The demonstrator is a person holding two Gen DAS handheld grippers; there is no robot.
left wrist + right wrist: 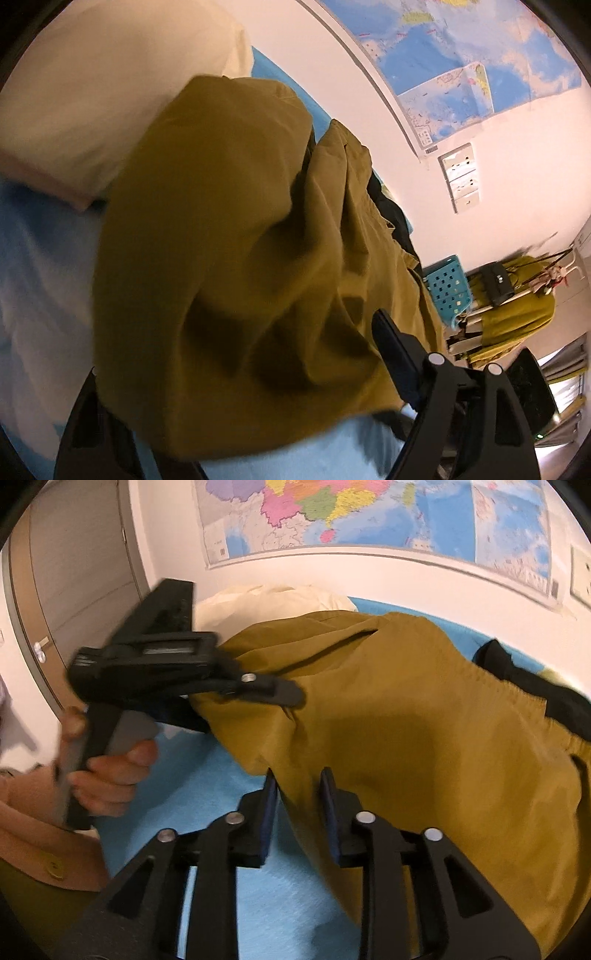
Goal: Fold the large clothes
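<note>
A large mustard-brown garment (406, 716) with an elastic hem lies bunched on a blue bed sheet (207, 786). In the left wrist view it (229, 258) drapes over the gripper and hides the left finger; only the right finger (391, 350) shows. The left gripper (280, 694) appears in the right wrist view, held in a hand, its jaws clamped on the garment's left edge and lifting it. My right gripper (299, 805) is partly open with a fold of the garment's lower edge between its pads, not pinched.
A cream pillow (110, 92) lies at the head of the bed. A black cloth (546, 690) lies beyond the garment. A map (369, 517) hangs on the wall. A blue perforated basket (448, 288) and a door (74, 572) stand off the bed.
</note>
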